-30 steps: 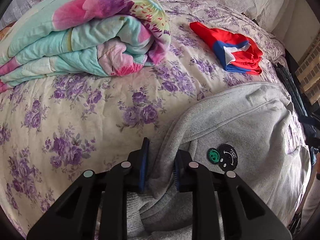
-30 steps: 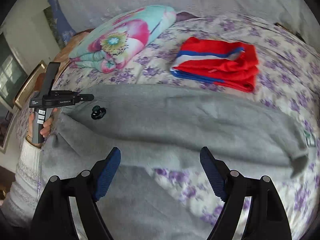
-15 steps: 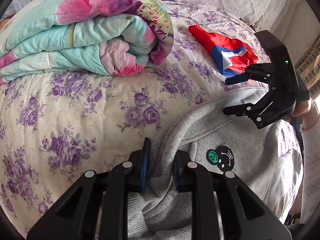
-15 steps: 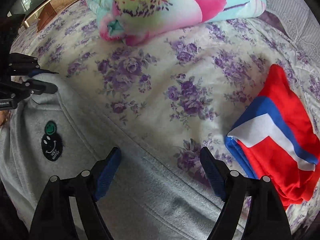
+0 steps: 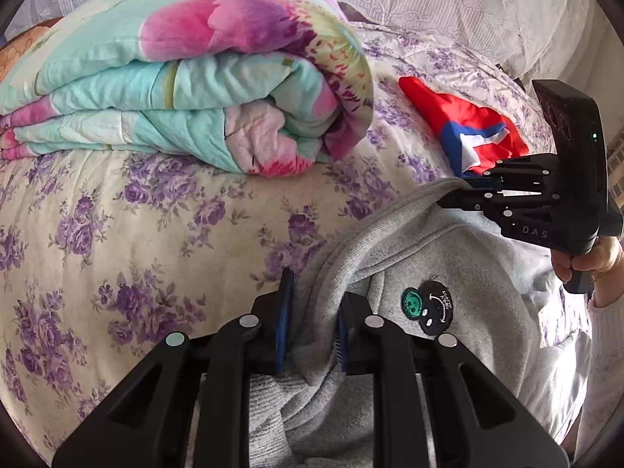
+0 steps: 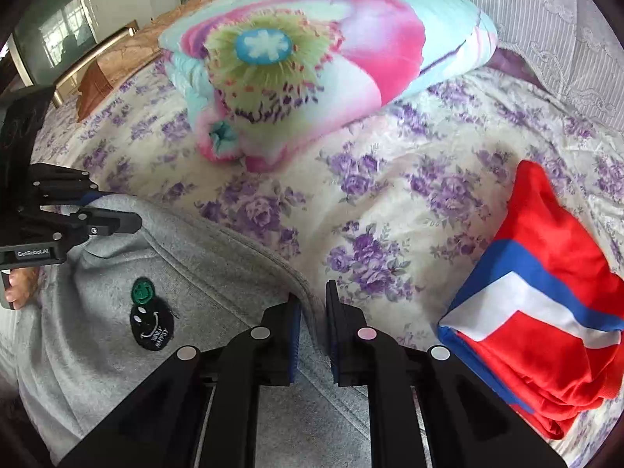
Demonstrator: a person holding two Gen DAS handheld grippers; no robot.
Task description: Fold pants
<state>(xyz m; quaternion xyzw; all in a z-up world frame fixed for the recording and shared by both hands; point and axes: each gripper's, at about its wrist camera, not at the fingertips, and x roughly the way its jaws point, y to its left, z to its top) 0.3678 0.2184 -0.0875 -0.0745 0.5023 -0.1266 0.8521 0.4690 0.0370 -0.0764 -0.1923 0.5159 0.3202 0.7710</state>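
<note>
The grey sweatpants (image 5: 460,273) lie on the flowered bed, with a green and a black smiley patch (image 5: 429,306). My left gripper (image 5: 310,323) is shut on the pants' waistband edge. My right gripper (image 6: 313,327) is shut on the same edge further along; it shows in the left wrist view (image 5: 468,191) at the right. The pants (image 6: 195,273) and the patch (image 6: 150,323) also show in the right wrist view, with my left gripper (image 6: 117,214) at the far left, clamped on the fabric.
A folded turquoise and pink quilt (image 5: 187,89) lies at the back of the bed, also in the right wrist view (image 6: 312,62). A folded red, white and blue garment (image 6: 546,304) lies to the right of the pants. A wooden headboard (image 6: 113,58) is at far left.
My right gripper has come down onto the pants' upper edge and shut on it; one second ago it was open above the pants. My left gripper has kept its hold.
</note>
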